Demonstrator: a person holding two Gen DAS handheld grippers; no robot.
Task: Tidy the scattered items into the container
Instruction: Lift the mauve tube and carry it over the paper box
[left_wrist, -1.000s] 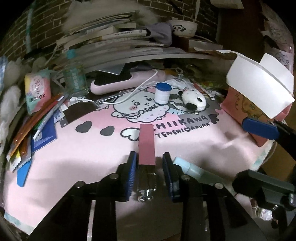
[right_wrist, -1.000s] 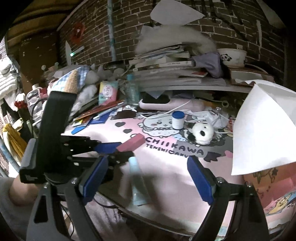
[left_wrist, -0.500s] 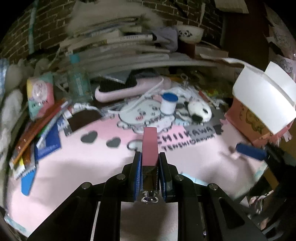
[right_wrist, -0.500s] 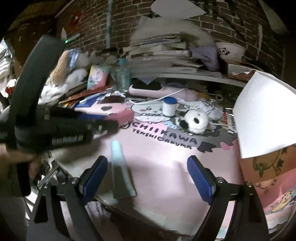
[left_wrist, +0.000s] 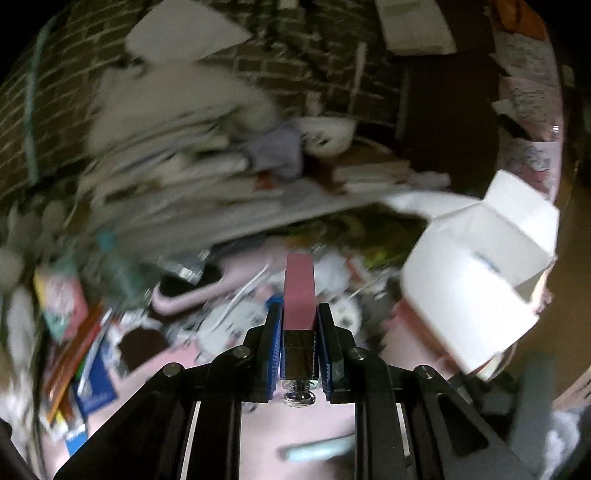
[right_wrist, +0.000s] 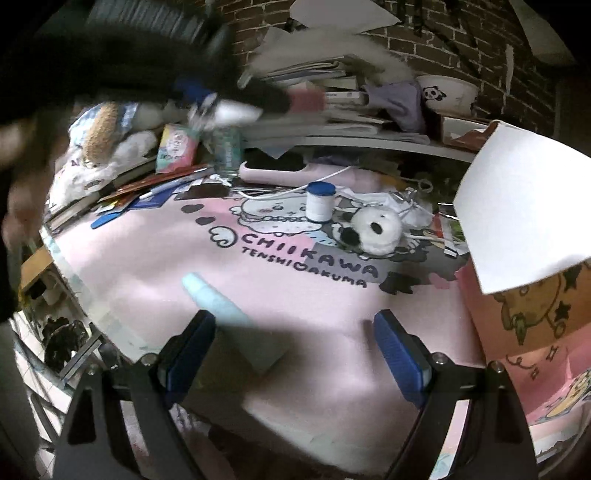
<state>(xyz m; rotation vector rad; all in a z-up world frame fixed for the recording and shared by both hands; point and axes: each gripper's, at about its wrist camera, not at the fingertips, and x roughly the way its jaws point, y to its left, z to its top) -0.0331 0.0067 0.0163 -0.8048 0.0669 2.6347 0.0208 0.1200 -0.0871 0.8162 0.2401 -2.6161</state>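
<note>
My left gripper (left_wrist: 300, 314) is shut on a pink bar-shaped item (left_wrist: 299, 291) with a metal base, held up in the air above the table. It shows blurred in the right wrist view as the left gripper (right_wrist: 258, 99) with the pink item (right_wrist: 308, 100) at its tip. The pink box with white flaps (left_wrist: 476, 266) stands to the right, also seen as the box (right_wrist: 524, 221). My right gripper (right_wrist: 295, 341) is open over the pink mat, just above a pale blue tube (right_wrist: 229, 314). A white jar with a blue lid (right_wrist: 320, 201) and a panda plush (right_wrist: 373, 230) lie farther back.
A pink mat (right_wrist: 184, 266) covers the table. Books and papers (right_wrist: 317, 74) pile up at the back with a panda bowl (right_wrist: 447, 92). Pens, packets and cards (right_wrist: 147, 188) clutter the left side. A pink hairbrush (right_wrist: 273, 173) and white cable lie behind the jar.
The left gripper closed on the pink item and lifted it up off the mat, swinging toward the box. The right gripper stayed open and moved closer to the tube.
</note>
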